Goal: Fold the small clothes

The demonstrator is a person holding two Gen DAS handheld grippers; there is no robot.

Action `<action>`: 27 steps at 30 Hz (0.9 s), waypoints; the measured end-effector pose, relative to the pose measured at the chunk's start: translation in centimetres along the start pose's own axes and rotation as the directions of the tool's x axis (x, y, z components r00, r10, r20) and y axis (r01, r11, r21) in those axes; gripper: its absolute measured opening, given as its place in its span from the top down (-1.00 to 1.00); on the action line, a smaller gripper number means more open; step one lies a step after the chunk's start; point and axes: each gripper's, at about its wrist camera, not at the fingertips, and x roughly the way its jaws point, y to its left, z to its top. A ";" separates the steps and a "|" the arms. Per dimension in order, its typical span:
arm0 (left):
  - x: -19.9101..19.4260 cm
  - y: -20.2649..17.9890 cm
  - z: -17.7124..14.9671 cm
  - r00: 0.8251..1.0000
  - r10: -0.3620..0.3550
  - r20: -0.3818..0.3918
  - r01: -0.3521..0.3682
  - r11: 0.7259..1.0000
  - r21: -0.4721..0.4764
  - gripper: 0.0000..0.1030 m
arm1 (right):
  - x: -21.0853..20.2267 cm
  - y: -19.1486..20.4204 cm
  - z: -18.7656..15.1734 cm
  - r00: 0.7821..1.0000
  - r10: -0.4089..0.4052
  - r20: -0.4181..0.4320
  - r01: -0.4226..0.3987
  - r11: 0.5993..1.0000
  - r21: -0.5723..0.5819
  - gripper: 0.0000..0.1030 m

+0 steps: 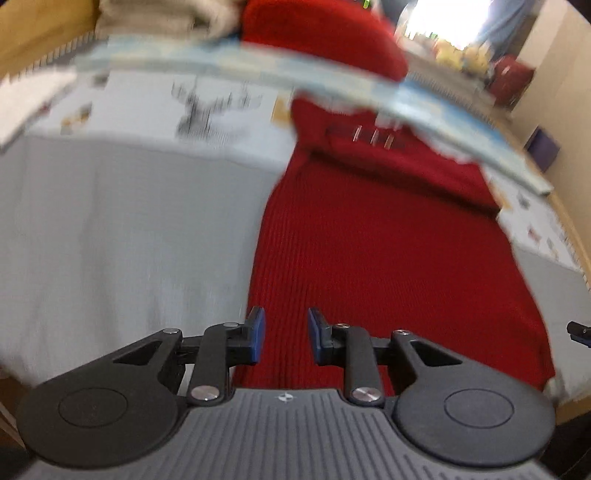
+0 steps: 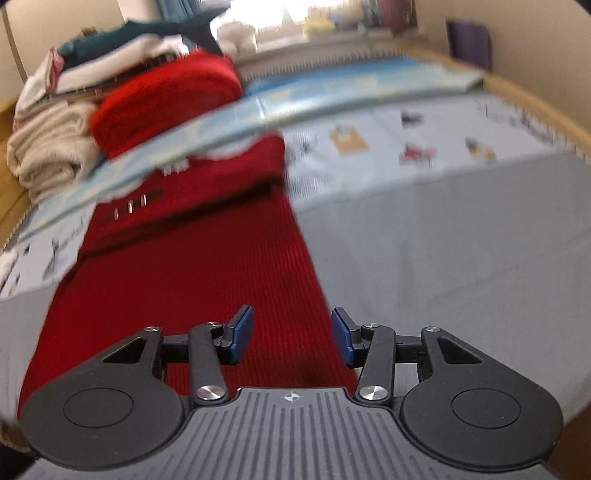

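Red knit garment (image 1: 388, 266) lies flat lengthwise on the bed's grey sheet (image 1: 122, 236). My left gripper (image 1: 286, 334) and right gripper (image 2: 291, 334) hover over its near end, jaws apart, empty. Folded clothes pile (image 2: 55, 147) far back; bright window (image 2: 280, 11) beyond.

Both tools same build. Left gripper (image 1: 286, 334): ribbed grey housing (image 1: 284, 435) at the base with a small white crosshair mark (image 1: 285, 397) at its front edge. Either side of that mark, round black discs (image 1: 92, 408) with a recessed circle. Black linkage arms (image 1: 212, 363) run forward from the housing, silver screws (image 1: 203, 392) at the pivots. Fingers black, faced with blue pads (image 1: 258, 332). Right gripper (image 2: 291, 334): identical grey ribbing, crosshair, black discs, silver screws, blue pads (image 2: 243, 330).
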 end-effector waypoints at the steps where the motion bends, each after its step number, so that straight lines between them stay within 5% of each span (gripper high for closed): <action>1: 0.5 0.4 -0.5 0.999 0.013 -0.036 -0.013 1.000 -0.016 0.46 | 0.5 -0.2 -0.3 0.999 -0.022 -0.033 0.022 1.000 -0.002 0.06; 8: 2.6 1.6 -1.1 0.988 0.073 -0.133 -0.082 0.995 -0.057 0.30 | 3.4 -1.7 -1.4 0.979 -0.119 -0.165 0.122 0.993 0.008 0.06; 12: 4.3 1.1 -1.6 0.977 0.097 -0.189 -0.098 0.995 0.005 0.16 | 5.2 -1.7 -2.2 0.962 -0.130 -0.242 0.130 0.991 -0.019 0.03; 18: 5.3 0.8 -1.7 0.972 0.100 -0.211 -0.092 0.995 0.044 0.16 | 5.8 -1.2 -2.0 0.957 -0.146 -0.250 0.137 0.989 -0.050 0.01; 23: 5.6 -0.1 -1.5 0.972 0.115 -0.205 -0.098 0.991 0.090 0.36 | 5.6 -0.6 -2.2 0.962 -0.132 -0.240 0.113 0.990 -0.088 0.19; 27: 5.3 -0.7 -1.6 0.973 0.133 -0.190 -0.109 0.985 0.131 0.68 | 5.3 -0.5 -2.0 0.966 -0.121 -0.230 0.102 0.990 -0.093 0.53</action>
